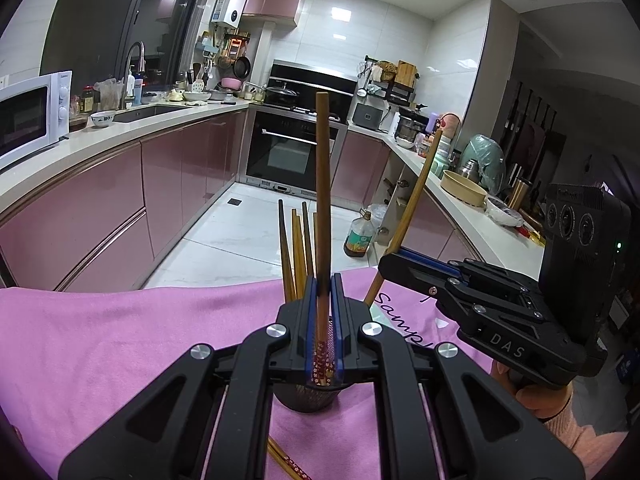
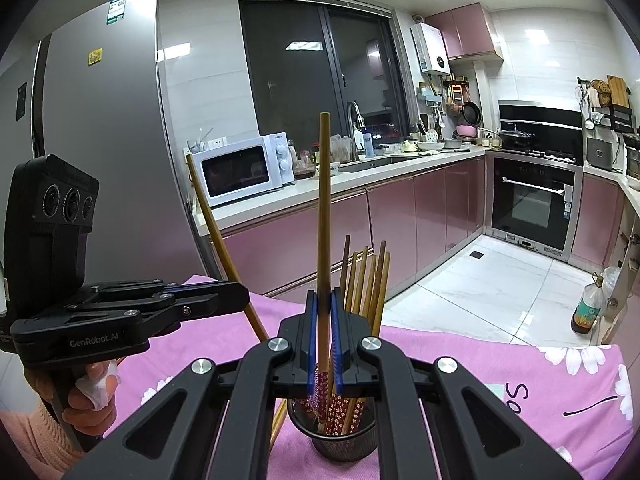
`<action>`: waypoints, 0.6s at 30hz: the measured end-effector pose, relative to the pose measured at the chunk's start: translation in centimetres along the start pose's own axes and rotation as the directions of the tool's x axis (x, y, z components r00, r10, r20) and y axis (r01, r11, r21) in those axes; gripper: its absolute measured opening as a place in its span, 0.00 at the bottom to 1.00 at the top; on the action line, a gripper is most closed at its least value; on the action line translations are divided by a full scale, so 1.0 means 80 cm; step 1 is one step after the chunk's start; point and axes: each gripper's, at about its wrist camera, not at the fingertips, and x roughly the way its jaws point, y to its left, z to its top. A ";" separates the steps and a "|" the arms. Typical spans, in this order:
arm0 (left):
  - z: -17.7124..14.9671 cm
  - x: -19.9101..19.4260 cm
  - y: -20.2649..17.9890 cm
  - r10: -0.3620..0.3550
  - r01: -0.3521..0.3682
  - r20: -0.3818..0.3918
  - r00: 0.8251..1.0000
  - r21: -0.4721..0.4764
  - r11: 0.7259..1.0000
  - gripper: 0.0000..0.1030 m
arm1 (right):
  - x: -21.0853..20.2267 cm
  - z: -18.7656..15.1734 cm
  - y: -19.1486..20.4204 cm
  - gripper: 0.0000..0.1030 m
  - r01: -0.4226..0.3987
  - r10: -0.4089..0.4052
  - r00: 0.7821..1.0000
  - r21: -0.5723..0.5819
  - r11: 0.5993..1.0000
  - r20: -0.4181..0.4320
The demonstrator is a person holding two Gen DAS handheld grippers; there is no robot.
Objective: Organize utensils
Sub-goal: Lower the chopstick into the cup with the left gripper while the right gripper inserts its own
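Left tool (image 1: 323, 296) pinches a chopstick (image 1: 322, 184) upright; right tool (image 2: 323, 308) pinches another (image 2: 325, 200). Both poised above the mesh holder (image 2: 340, 440), handles down for dropping in.

Chopsticks (image 2: 362, 280) in holder (image 2: 344, 444) on cloth (image 2: 500, 392)

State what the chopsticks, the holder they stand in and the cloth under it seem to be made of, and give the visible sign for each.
Chopsticks: probably wood or bamboo, brown with a dull sheen; the lower ends carry red flowered lacquer or print.
Holder: likely metal, a dark perforated cup with a smooth rim.
Cloth: soft pink fabric, matte and creased, printed with white flowers and lettering.
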 end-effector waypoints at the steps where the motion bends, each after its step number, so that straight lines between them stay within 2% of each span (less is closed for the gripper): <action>1: 0.000 0.001 0.001 -0.001 0.001 -0.001 1.000 -0.001 1.000 0.07 | 0.000 0.000 0.000 0.05 0.001 -0.001 1.000 -0.001 1.000 -0.002; 18: -0.010 0.018 0.007 0.007 -0.008 -0.022 1.000 -0.001 1.000 0.07 | 0.009 -0.005 -0.007 0.05 0.008 -0.008 1.000 0.004 1.000 -0.022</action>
